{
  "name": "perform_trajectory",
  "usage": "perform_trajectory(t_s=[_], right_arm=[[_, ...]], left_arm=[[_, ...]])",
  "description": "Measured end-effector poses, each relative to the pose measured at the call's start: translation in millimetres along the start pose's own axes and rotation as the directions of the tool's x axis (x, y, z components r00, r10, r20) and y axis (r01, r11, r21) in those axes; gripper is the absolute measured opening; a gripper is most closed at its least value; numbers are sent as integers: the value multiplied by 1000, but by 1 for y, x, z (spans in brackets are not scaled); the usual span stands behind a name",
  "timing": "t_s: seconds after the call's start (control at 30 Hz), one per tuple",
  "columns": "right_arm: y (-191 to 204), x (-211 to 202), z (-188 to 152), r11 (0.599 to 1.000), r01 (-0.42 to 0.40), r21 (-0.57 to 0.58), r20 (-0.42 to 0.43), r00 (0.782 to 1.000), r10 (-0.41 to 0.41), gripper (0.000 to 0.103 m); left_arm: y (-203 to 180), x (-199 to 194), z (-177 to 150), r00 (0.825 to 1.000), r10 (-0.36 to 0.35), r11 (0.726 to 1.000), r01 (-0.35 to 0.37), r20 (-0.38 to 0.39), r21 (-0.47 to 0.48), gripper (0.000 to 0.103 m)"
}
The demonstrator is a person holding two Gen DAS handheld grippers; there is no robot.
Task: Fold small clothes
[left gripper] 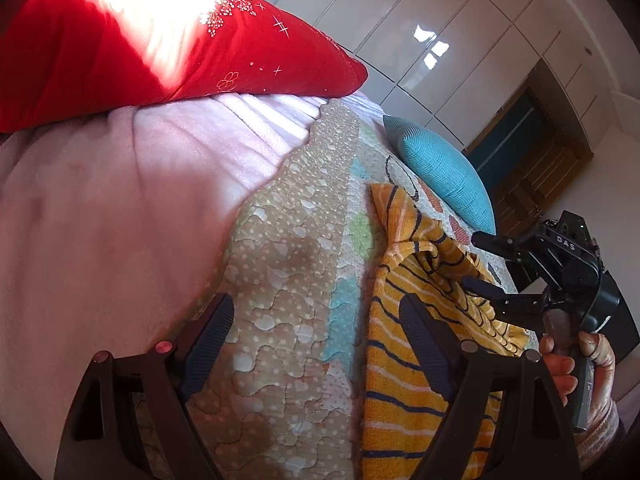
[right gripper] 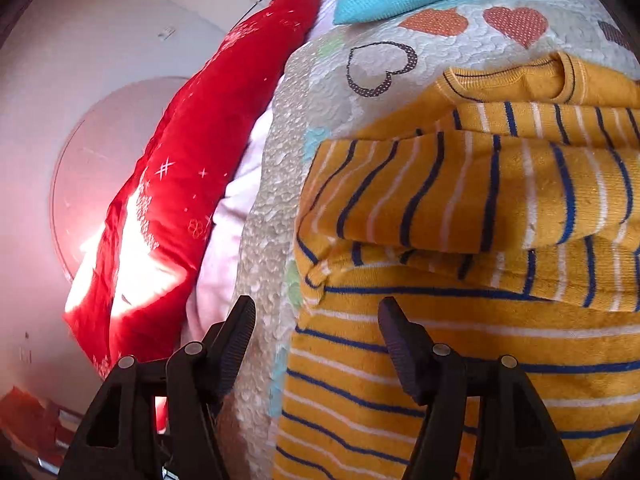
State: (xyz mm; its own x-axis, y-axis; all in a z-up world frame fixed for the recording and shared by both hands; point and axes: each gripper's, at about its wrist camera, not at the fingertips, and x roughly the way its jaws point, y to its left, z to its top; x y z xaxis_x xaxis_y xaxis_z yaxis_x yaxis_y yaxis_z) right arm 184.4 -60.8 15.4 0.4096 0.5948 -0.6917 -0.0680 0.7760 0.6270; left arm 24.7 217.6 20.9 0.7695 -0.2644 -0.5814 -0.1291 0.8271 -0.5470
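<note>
— Black ribbed fingers, both pairs spread wide and gripping nothing?

— Yes. The left gripper (left gripper: 316,320) hangs over the quilted heart-print bedspread (left gripper: 288,272), one finger above the mustard-yellow knit top with navy and white stripes (left gripper: 400,392). The right gripper (right gripper: 316,328) straddles that top's left edge.

— Where is the top?

— Flat on the bedspread, a sleeve (right gripper: 472,192) folded across it. Beyond lie a turquoise knitted cushion (left gripper: 444,168) and a red embroidered pillow (left gripper: 160,36).
</note>
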Motion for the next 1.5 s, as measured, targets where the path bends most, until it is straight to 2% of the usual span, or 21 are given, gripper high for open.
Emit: perform_trajectory(t_s=[0.07, 0.13, 0.2, 0.23, 0.4, 0.53, 0.63, 0.73, 0.8, 0.83, 0.9, 0.97, 1.03, 1.13, 1.2, 1.27, 1.37, 1.4, 1.43, 1.47, 1.5], right_arm=[[2, 19, 2, 999, 33, 20, 4, 999, -33, 69], [4, 33, 4, 999, 25, 33, 7, 1000, -26, 61], [6, 42, 3, 999, 20, 36, 17, 1000, -21, 19], [7, 43, 2, 999, 30, 36, 24, 999, -31, 13], [14, 32, -16, 996, 82, -22, 50, 996, -80, 8], [1, 22, -37, 996, 83, -31, 6, 997, -82, 5], [-10, 14, -54, 988, 132, -84, -22, 991, -134, 5], [-23, -21, -66, 985, 121, -123, 12, 993, -120, 6], [-37, -57, -67, 980, 150, -133, 70, 987, -142, 16], [-45, -77, -65, 972, 191, -141, 112, 978, -176, 21], [-63, -118, -57, 946, 296, -131, 198, 943, -268, 47], [-91, -154, -42, 924, 375, -67, 258, 902, -347, 53], [-123, -182, -26, 922, 387, 22, 285, 881, -377, 53], [-159, -202, -7, 934, 337, 119, 291, 888, -357, 59], [-172, -202, 3, 937, 323, 133, 283, 894, -348, 68], [-182, -198, 11, 929, 341, 142, 286, 884, -369, 70], [-188, -176, 18, 932, 340, 125, 259, 896, -361, 70], [-188, -168, 20, 937, 334, 103, 247, 904, -349, 64], [-186, -163, 22, 939, 334, 81, 230, 911, -343, 52], [-183, -158, 24, 934, 351, 61, 208, 911, -356, 20], [-178, -157, 25, 921, 388, 44, 199, 900, -389, 13]], left_arm=[[1, -2, 0, 1000, -7, 1000, 7, 3, -3, 84], [0, -1, 1, 1000, -10, 1000, 10, 5, 2, 84], [0, 0, 0, 1000, -8, 1000, 8, 3, 6, 84], [1, 0, 0, 1000, -10, 1000, 10, 1, 3, 84], [4, -2, 3, 1000, -30, 999, 30, 7, -19, 84], [2, -4, 2, 999, -39, 999, 39, 8, -12, 84], [-2, -3, -1, 999, -39, 999, 39, 3, -2, 84], [-5, -4, -4, 999, -38, 999, 38, -2, 6, 84], [-6, -4, -5, 999, -41, 999, 41, -4, 13, 84], [-7, -4, -5, 999, -42, 999, 42, -5, 15, 84], [-9, -4, -6, 999, -43, 999, 43, -10, 19, 84], [-13, -2, -7, 999, -39, 999, 40, -16, 27, 84], [-17, 0, -9, 999, -32, 999, 32, -19, 39, 84], [-23, 5, -13, 999, -24, 998, 25, -28, 59, 84], [-27, 8, -15, 999, -14, 997, 16, -33, 74, 84], [-29, 12, -18, 999, 1, 996, 3, -42, 84, 84], [-31, 19, -21, 998, 18, 995, -12, -58, 97, 84], [-32, 21, -22, 998, 22, 995, -16, -62, 100, 84], [-32, 22, -22, 997, 27, 995, -20, -67, 101, 84], [-31, 25, -23, 997, 31, 995, -24, -73, 101, 84], [-31, 27, -24, 996, 36, 995, -29, -78, 100, 84]])
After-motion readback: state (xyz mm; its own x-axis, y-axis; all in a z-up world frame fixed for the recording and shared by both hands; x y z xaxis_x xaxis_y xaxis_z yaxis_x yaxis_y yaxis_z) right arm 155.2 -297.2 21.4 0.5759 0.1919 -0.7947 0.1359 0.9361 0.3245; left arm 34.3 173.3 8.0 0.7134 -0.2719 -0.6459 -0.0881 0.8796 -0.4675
